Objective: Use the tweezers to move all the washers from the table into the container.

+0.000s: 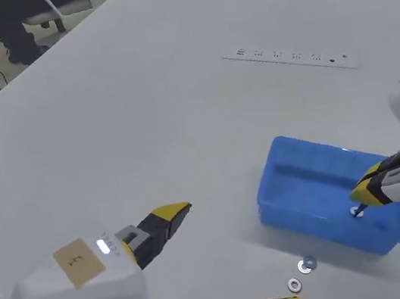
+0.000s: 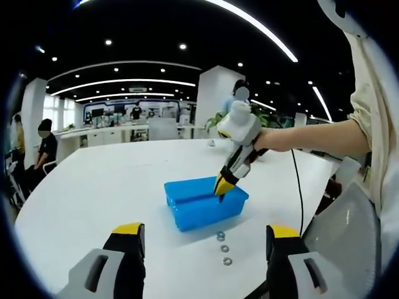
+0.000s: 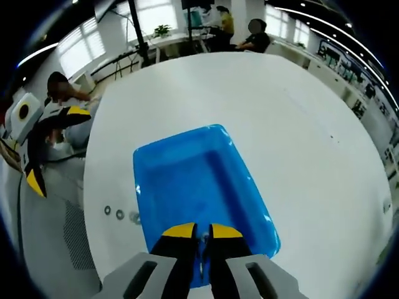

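Right gripper [image 1: 365,195] is closing its jaws on the tweezers [image 1: 358,209], and I am holding their tip pointed down over the near right corner of the container. Whether a washer is pinched in the tip I cannot tell.

I am working over a wide white table [image 1: 140,113]. The blue container [image 1: 313,226] is sitting on its near right part, open side up. My left gripper [image 1: 226,260] is hovering at the near left with its jaws spread wide and gripping nothing.

The washers [image 2: 225,248] are lying on the table just near of the container's near wall, three of them by the left gripper view, in a short row running from the container toward me. From the tweezers' tip they are lying nearer and to the left. The left gripper is closer, but the right one is carrying the tool, so I judge the next pick is its job.
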`<state>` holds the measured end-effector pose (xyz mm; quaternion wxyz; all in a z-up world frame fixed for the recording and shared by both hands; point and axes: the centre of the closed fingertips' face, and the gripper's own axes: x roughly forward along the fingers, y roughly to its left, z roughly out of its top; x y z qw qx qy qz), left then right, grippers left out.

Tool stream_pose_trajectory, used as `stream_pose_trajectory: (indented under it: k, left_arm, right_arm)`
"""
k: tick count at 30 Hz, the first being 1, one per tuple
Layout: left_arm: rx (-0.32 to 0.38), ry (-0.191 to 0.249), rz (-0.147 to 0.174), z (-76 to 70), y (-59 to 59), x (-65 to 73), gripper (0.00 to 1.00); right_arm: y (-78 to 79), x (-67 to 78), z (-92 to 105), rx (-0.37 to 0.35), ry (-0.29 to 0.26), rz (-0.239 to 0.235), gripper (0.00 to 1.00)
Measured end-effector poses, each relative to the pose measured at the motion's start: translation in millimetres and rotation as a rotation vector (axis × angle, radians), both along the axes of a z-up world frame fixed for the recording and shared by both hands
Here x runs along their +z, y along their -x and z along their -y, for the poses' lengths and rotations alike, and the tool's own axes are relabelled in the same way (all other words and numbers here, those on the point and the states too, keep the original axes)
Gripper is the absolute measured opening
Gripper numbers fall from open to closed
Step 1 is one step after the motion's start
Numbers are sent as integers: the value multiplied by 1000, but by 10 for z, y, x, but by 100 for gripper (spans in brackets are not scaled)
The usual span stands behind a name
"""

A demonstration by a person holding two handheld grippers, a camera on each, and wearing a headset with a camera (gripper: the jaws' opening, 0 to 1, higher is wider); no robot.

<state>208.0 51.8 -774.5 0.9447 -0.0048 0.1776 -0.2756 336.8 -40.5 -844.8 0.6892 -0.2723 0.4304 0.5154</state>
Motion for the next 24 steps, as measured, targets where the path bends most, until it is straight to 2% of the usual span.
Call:
stream_pose_trajectory:
  k: [1, 3, 4, 7, 8, 10, 11, 13, 15, 17, 20, 22, 23, 24]
  left_arm:
    - [-11, 15, -16, 21, 13, -3, 79]
    - [-24, 11, -56, 10, 34, -34, 73]
    - [-22, 17, -62, 7, 33, -27, 72]
    - [-18, 52, -60, -9, 25, 41, 72]
    - [-11, 70, -60, -28, 11, 78, 72]
    - [-12, 74, -56, -50, -30, 139, 71]
    - [-17, 69, -43, -60, -79, 196, 71]
    - [-36, 69, -40, -76, -164, 262, 72]
    - [-63, 68, -29, -59, -256, 326, 73]
    - [-93, 71, -33, -12, -323, 359, 73]
    - [-138, 71, -19, 101, -464, 447, 72]
    - [-163, 84, -14, 176, -546, 506, 67]
    - [-211, 99, -7, 273, -600, 560, 64]
    - [-231, 95, 1, 317, -653, 583, 62]
  right_arm:
    - [0, -1, -13, 4, -2, 5, 4]
    - [-3, -3, -19, 10, -20, 27, 4]
    - [-9, 2, -14, 3, -33, 38, 3]
    - [-11, 20, 2, -28, -105, 58, 3]
    - [-8, 26, 11, -19, -129, 75, 3]
    - [-15, 34, 30, -24, -156, 93, 3]
    - [-16, 37, 31, -29, -180, 96, 3]
    - [-24, 39, 39, -49, -207, 92, 4]
    - [-32, 39, 41, -53, -225, 88, 4]
    - [-29, 40, 26, -45, -231, 93, 4]
    - [-18, 38, 1, -23, -230, 105, 4]
    - [-11, 38, -22, -12, -236, 106, 4]
    - [-14, 36, -28, -9, -237, 109, 4]
    - [-18, 36, -35, -9, -241, 109, 4]
